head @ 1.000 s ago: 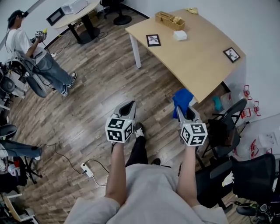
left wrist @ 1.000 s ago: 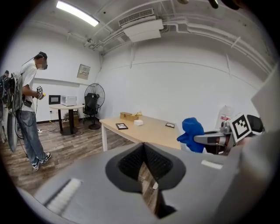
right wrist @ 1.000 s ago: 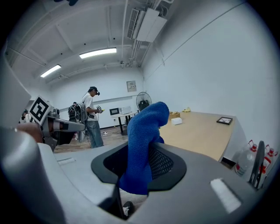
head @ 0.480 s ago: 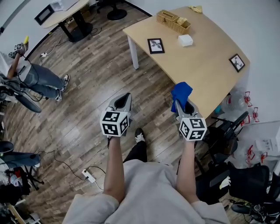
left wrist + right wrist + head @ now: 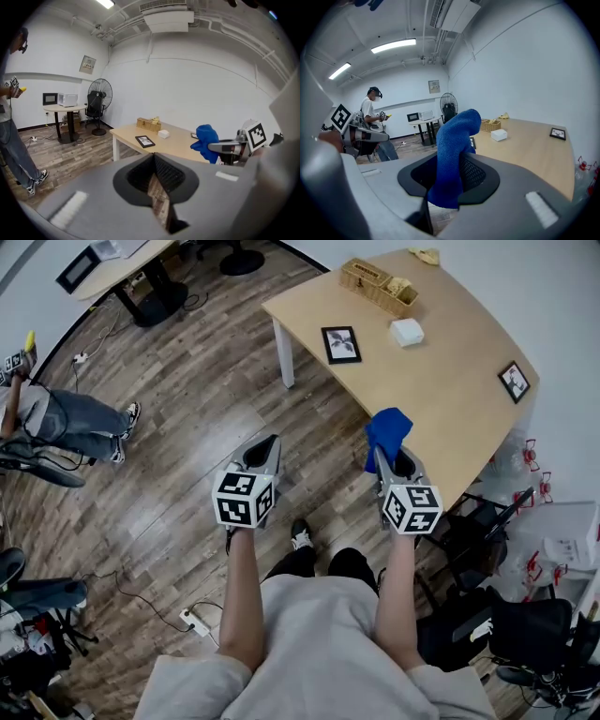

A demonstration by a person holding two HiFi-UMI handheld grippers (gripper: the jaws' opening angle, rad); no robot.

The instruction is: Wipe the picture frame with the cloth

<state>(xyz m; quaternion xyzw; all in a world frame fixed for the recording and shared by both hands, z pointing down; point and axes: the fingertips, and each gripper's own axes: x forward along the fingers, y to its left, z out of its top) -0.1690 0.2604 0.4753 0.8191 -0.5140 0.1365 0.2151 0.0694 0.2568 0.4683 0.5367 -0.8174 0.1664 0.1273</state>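
Observation:
A black picture frame [image 5: 341, 344] lies flat near the left end of the light wooden table [image 5: 441, 381]; the left gripper view also shows this frame [image 5: 145, 140]. A second small frame [image 5: 513, 382] lies at the table's right edge. My right gripper [image 5: 382, 454] is shut on a blue cloth [image 5: 386, 434], which bunches up above the jaws [image 5: 457, 150] just short of the table's near edge. My left gripper [image 5: 265, 448] is held over the wood floor, left of the table, shut with nothing in it.
A white box [image 5: 407, 332] and a wooden basket [image 5: 379, 286] sit at the table's far side. Black office chairs [image 5: 487, 521] stand to the right of me. A person [image 5: 47, 418] stands far left by a round table [image 5: 65, 108]. A cable and plug strip [image 5: 192, 620] lie on the floor.
I have stepped closer to the table, and both grippers with the cloth have come nearer to its edge. The person at the left has slid toward the edge of the view.

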